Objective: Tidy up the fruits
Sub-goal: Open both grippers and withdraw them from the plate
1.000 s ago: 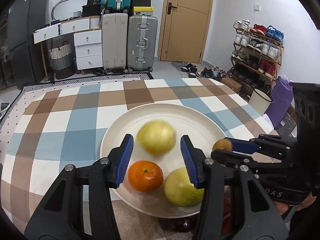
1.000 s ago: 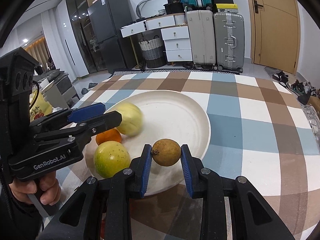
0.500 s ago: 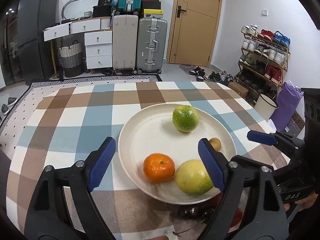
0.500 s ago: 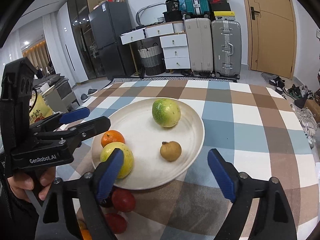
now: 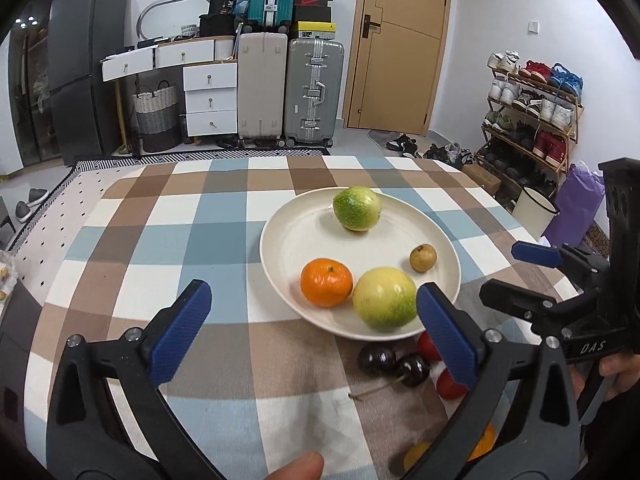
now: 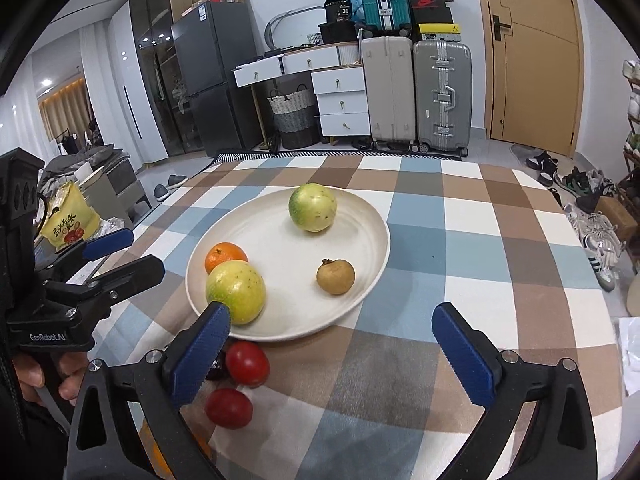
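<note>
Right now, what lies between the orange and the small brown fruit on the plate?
In the right wrist view, bare white plate lies between the orange and the small brown fruit; the yellow-green fruit sits just nearer the camera.

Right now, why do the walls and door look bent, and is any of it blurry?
Left wrist view: fisheye lens bows the door and darkens the corners; the fruit on the plate is sharp, with soft shadows. Right wrist view: same bending on the fridge, nothing blurred, mild glare on a red tomato.
</note>
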